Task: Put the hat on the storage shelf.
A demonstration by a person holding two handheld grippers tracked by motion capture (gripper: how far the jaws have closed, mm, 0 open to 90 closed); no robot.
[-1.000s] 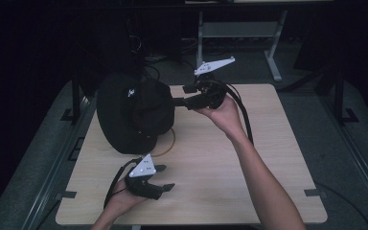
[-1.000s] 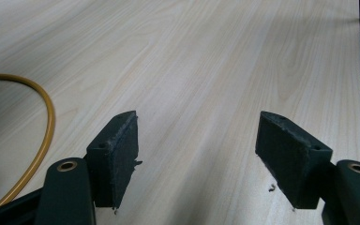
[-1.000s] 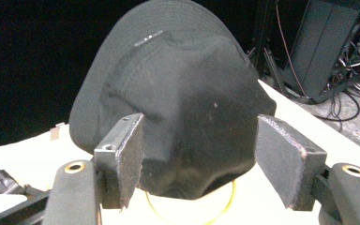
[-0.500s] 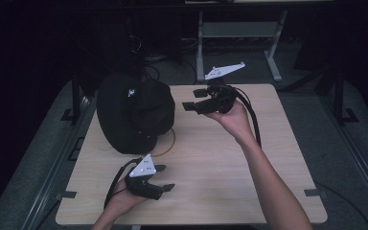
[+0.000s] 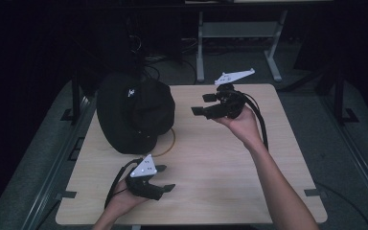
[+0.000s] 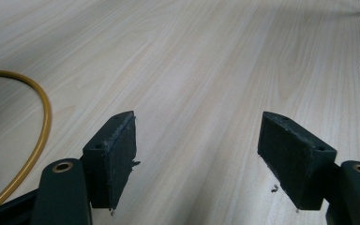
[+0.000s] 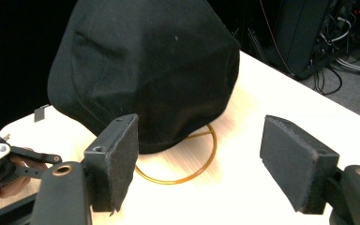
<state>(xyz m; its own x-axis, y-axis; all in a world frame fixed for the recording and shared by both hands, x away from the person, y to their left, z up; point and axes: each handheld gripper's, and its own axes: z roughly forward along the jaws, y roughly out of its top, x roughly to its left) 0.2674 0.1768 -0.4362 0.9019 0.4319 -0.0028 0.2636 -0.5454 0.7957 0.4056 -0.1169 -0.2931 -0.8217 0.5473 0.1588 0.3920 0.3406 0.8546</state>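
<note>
Right gripper [image 5: 206, 104] held wide, jaws just opening, nothing between; black hat [image 5: 134, 112] well left, atop yellow ring [image 5: 171, 143]. Left gripper [image 6: 197, 159] gaping, empty above table [image 6: 215, 70], ring at left. Hat [image 7: 145, 70] beyond right gripper's jaws.

Light fell on the wooden table [image 5: 230, 158] alone, its surroundings stayed near black, and glare bleached its edge toward three o'clock.

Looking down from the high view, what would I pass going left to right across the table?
Black hat → left gripper, open, near the front edge → right gripper, open, held above the wooden table.
</note>
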